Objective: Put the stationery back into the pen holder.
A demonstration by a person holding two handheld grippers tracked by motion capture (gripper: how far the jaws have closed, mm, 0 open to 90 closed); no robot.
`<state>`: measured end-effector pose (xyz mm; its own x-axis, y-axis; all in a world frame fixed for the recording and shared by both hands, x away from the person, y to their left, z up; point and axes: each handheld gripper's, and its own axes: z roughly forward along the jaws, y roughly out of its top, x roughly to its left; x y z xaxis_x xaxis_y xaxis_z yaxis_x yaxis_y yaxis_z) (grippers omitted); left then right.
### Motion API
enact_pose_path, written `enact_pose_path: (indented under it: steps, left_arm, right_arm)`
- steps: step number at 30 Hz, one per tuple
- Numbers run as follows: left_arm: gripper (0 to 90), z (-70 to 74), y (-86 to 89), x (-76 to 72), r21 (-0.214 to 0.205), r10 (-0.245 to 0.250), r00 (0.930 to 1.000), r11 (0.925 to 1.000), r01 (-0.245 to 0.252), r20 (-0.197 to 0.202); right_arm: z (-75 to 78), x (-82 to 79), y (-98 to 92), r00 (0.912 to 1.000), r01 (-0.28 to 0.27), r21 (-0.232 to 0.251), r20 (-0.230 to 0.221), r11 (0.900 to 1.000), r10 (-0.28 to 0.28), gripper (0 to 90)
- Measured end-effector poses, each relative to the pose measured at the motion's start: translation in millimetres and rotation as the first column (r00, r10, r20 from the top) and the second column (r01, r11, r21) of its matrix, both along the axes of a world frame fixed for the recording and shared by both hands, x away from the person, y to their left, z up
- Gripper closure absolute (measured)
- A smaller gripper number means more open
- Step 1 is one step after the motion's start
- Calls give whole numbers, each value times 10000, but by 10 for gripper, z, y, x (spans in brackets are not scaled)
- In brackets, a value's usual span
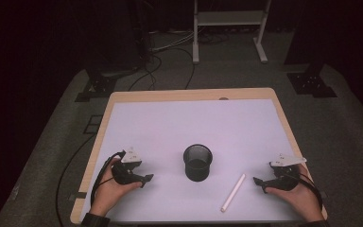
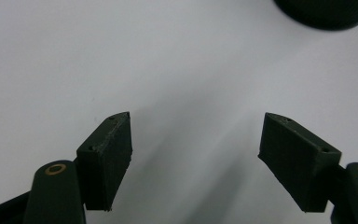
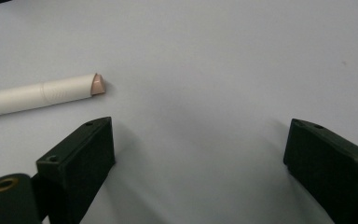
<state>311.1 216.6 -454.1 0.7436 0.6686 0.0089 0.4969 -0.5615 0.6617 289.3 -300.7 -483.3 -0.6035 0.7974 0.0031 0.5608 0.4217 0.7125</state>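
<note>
Resting low on the worktop (image 1: 123, 97), both tools are sitting with nothing in them. The left tool (image 1: 147, 178) is lying near the front left corner, its jaws standing wide apart over bare white surface. The right tool (image 1: 260, 182) is sitting near the front right edge, its jaws spread wide as well, gripping nothing. Between them, a white pen (image 1: 233, 192) is lying flat and slantwise on the sheet, just beside the right tool and well clear of its jaws; in the right tool's own view its pinkish tip (image 3: 98, 85) is pointing in just above the left-hand jaw. A black mesh cup (image 1: 198, 162) is standing upright near the middle, and nothing is visibly sticking out of it. Judging by this, the work of getting the pen into the cup is not yet begun: grasp, lift and drop are all left. A white sheet is covering most of the wooden top. Grey carpet, trailing cables, dark stands and a pale frame are surrounding it in a dim room.
</note>
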Motion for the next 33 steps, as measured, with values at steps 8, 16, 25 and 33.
enact_pose_path:
  steps: [8, 16, 25, 33]
  left_arm:
    - [192, -155, 130, -84, 34, 72, 9995, 10000, -73, 292]
    - [141, -247, 223, -119, -681, 49, 9971, 9977, 3, 755]
    - [76, -254, 212, -112, -565, 301, 9966, 9981, -258, 765]
    - [5, -263, 204, -86, -428, 692, 9957, 9969, -666, 614]
  right_arm:
    - [-1, 3, -2, 10000, -14, 19, -26, 10000, 14, 77]
    - [5, -6, -4, 10000, 28, 0, 14, 10000, -28, 90]
    - [61, -48, 8, 9995, -329, -16, -6, 9995, 329, 301]
    - [192, -107, 48, 9960, -883, -180, 125, 9959, 885, 372]
